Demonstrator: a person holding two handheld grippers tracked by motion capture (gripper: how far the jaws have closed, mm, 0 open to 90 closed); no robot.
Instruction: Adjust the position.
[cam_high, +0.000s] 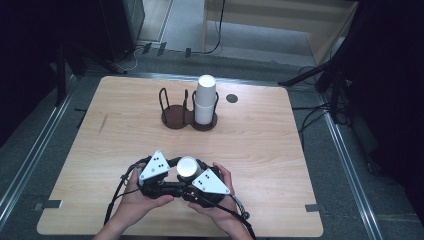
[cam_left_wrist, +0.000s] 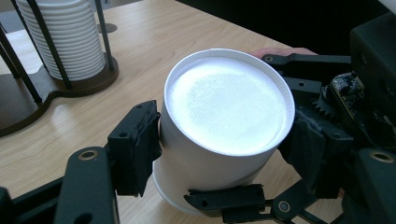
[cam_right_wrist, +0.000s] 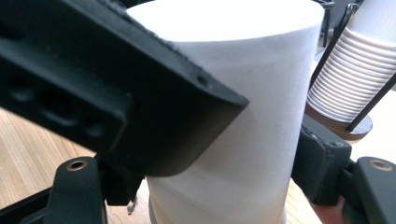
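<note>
Near edge of counter (cam_high: 125, 125): inverted white paper cups (cam_high: 187, 168), seemingly two nested, pinched from both sides by left tool (cam_high: 167, 172) and right tool (cam_high: 197, 175), each pressed on the wall. Cup stack (cam_high: 205, 100) sits in far two-ring holder (cam_high: 187, 112). Risk: opposing squeeze could crease thin walls, or uneven pull tips the cups.

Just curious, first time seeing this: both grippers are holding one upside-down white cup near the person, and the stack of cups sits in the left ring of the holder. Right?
Nearly. The stack of cups sits in the right ring of the holder, as the high view shows; the left ring is empty. Both grippers do clamp the upside-down cup.
</note>
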